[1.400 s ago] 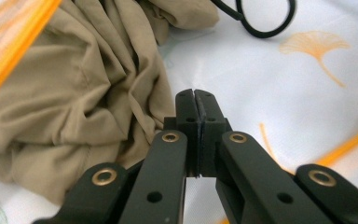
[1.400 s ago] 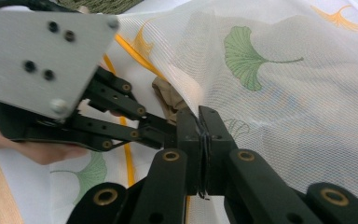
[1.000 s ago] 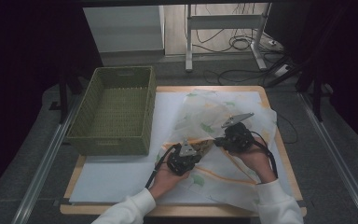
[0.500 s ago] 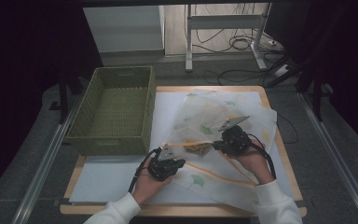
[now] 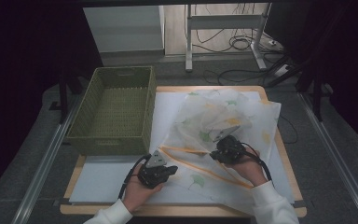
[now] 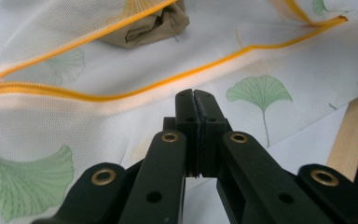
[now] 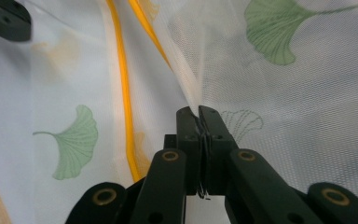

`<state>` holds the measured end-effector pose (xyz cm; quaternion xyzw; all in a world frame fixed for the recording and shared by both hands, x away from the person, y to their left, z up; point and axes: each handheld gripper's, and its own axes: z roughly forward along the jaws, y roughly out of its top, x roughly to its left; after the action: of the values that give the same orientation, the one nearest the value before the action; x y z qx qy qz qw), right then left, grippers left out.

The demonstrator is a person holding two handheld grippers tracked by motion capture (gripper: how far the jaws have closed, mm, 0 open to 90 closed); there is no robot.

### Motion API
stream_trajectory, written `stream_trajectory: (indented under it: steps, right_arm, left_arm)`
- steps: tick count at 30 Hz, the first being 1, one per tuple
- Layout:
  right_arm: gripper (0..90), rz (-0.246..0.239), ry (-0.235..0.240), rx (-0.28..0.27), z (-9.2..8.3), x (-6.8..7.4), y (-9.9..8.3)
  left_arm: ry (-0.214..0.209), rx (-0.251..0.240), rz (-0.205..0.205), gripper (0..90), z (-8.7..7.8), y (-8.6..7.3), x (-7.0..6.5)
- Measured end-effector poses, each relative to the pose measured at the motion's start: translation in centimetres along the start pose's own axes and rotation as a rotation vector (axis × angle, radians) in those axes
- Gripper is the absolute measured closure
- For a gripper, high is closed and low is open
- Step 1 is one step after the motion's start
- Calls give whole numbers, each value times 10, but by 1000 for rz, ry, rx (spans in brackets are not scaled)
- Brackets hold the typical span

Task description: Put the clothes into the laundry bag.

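- Two grippers are at work on the mesh laundry bag (image 5: 223,126), which lies spread over the right half of the desk (image 5: 279,154), right of the green basket (image 5: 114,112).
- Mesh is pinched between the closed fingers of the right gripper (image 7: 199,112); with so thin a fold held, a slip or a snag in the weave is likely if it is pulled hard.
- The left gripper (image 6: 194,93) is held with fingers pressed together and empty, near the orange zipper (image 6: 121,95); the opening could be missed.
- A brown folded cloth (image 6: 151,25) is seen inside and could slide out if the bag is lifted.
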<state>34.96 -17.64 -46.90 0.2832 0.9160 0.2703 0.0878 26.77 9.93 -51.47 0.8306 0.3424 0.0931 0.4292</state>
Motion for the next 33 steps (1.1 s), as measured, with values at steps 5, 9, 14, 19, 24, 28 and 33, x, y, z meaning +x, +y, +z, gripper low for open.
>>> stream_trajectory:
  steps: [5, 9, 14, 19, 24, 28, 33]
  right_arm:
    - [860, -7, 7, 20, 9, 2, -2]
    - [856, -11, 10, 28, 13, 3, -3]
    - [852, -15, 11, 36, 16, 5, -4]
    - [766, -23, 29, 52, 19, 5, -5]
    - [580, 13, 56, -29, 6, 3, -1]
    - [647, 55, 30, -108, -10, -3, 2]
    - [789, 65, 24, -81, 1, -7, 3]
  left_arm:
    - [0, 2, -9, 896, -2, -3, 2]
    - [-1, 5, -12, 897, -2, -4, 4]
    - [-6, 9, -22, 898, -1, -4, 6]
    - [-8, 5, -33, 898, -1, -4, 7]
    - [-9, 9, -33, 896, -1, -4, 7]
    - [-8, 8, -36, 894, -1, -4, 7]
    - [-9, 11, -34, 893, -1, -4, 6]
